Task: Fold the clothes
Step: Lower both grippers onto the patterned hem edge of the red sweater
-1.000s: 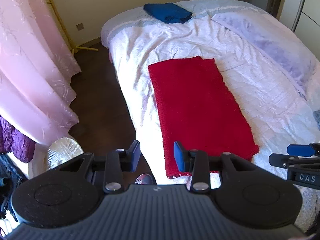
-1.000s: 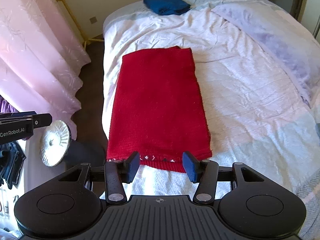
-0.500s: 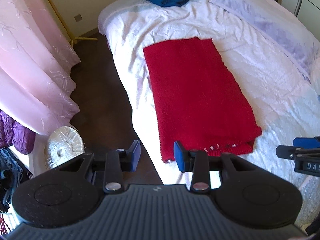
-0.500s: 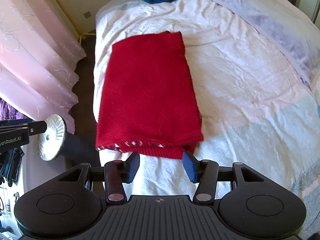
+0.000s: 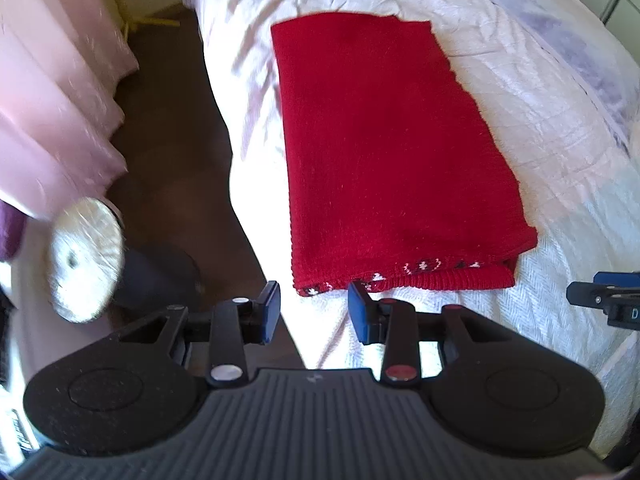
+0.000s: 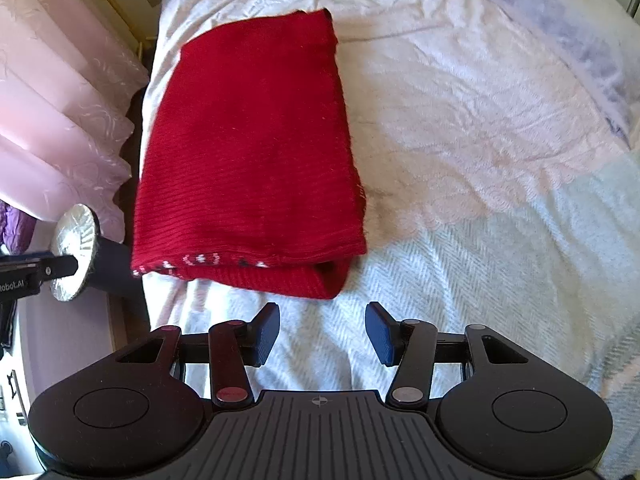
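Just beyond right claw point(image 6: 322, 330) — red sweater point(image 6: 252, 152)

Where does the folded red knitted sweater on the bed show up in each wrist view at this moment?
Left wrist view: the folded red knitted sweater fills the centre, its patterned near edge just ahead of the left gripper.
Right wrist view: it lies left of centre, near edge ahead of the right gripper.
Shared landmark: the round silver foil-covered disc at the left edge.
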Demonstrator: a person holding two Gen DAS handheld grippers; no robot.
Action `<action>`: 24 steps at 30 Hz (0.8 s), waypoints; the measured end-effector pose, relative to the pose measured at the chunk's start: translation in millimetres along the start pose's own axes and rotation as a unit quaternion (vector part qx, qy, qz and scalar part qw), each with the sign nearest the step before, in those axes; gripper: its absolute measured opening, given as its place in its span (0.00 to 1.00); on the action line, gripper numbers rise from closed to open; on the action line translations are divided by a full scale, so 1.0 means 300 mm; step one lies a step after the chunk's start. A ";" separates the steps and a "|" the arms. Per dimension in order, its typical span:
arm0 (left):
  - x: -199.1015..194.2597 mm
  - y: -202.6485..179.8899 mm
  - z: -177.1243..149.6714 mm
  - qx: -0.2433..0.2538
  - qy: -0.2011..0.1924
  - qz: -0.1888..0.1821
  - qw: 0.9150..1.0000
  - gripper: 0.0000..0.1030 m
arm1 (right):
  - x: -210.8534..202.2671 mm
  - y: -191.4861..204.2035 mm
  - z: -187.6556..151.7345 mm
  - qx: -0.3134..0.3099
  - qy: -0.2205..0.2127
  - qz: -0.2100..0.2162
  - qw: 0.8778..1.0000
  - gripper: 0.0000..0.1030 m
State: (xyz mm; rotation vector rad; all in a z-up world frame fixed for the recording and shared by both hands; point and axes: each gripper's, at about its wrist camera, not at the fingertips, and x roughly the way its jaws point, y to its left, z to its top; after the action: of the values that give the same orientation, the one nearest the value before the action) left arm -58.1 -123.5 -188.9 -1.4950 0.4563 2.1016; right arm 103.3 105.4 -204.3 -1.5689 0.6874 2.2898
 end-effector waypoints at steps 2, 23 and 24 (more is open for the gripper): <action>0.054 0.046 -0.012 -0.023 0.006 -0.024 0.999 0.32 | 0.032 -0.041 -0.001 0.011 -0.001 0.021 1.000 0.50; 0.410 0.394 -0.012 -0.186 -0.013 -0.209 0.960 0.39 | 0.395 -0.484 0.140 0.148 -0.009 0.266 0.952 0.53; 0.421 0.401 -0.012 -0.182 -0.015 -0.217 0.959 0.39 | 0.416 -0.490 0.154 0.142 -0.004 0.277 0.950 0.56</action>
State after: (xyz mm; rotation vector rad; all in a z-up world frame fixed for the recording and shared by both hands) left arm -158.4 -195.8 -311.9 -1.5806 -0.2708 1.9105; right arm 91.2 249.8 -339.3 -1.3502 1.5429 2.4021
